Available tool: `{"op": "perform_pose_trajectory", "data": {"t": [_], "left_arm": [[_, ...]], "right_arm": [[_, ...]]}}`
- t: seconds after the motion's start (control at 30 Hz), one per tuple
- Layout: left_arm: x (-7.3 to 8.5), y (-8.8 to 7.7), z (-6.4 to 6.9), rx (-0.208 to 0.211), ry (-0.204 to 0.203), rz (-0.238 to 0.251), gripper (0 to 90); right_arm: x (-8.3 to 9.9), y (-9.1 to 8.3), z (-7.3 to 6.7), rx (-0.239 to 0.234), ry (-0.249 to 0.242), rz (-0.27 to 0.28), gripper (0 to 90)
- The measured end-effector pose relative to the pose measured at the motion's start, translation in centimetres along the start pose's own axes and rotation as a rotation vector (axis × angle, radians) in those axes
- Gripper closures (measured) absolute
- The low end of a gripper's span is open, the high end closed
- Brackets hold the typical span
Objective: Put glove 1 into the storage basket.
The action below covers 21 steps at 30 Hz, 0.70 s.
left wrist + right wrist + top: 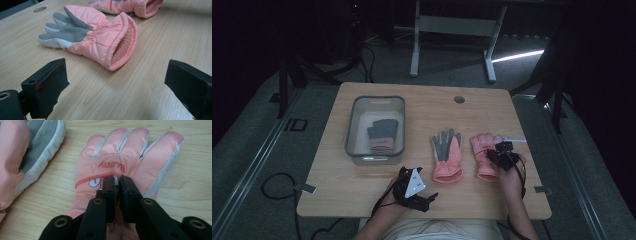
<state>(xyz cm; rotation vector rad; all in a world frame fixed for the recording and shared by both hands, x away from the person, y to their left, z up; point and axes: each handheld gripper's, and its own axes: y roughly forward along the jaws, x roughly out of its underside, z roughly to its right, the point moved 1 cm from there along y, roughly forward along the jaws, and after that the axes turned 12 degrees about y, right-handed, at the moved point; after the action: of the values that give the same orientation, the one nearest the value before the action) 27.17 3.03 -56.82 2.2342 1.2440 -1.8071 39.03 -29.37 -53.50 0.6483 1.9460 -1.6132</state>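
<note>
A wooden table (362, 185) seen from above. Its near left strip, around the left gripper (424, 199) with jaws spread wide, is bare wood, and bare wood runs ahead of it up to a pink and grey glove (447, 156). A second pink glove (484, 155) lies just right of it with a narrow gap between; the right gripper (118, 185), jaws nearly together, sits on that glove. A clear bin (357, 107) blocks the left middle. The far strip is open, apart from a small round hole (459, 99)

Each black hand-held gripper (428, 198) trails cable; one carries a grey three-cornered plate.
</note>
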Motion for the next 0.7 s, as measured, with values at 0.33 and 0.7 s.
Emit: {"op": "perform_pose_trajectory", "data": {"t": [0.33,0.7], "left_arm": [[-0.1,-0.2,-0.2,-0.003,-0.025,-0.005,4.7],[-0.5,-0.6,-0.2,-0.027,-0.051,-0.007,4.4]], "right_arm": [[-0.6,-0.3,0.6,-0.043,-0.077,0.005,76.9],[-1.8,-1.3,1.1,-0.108,-0.223,-0.029,60.5]]}}
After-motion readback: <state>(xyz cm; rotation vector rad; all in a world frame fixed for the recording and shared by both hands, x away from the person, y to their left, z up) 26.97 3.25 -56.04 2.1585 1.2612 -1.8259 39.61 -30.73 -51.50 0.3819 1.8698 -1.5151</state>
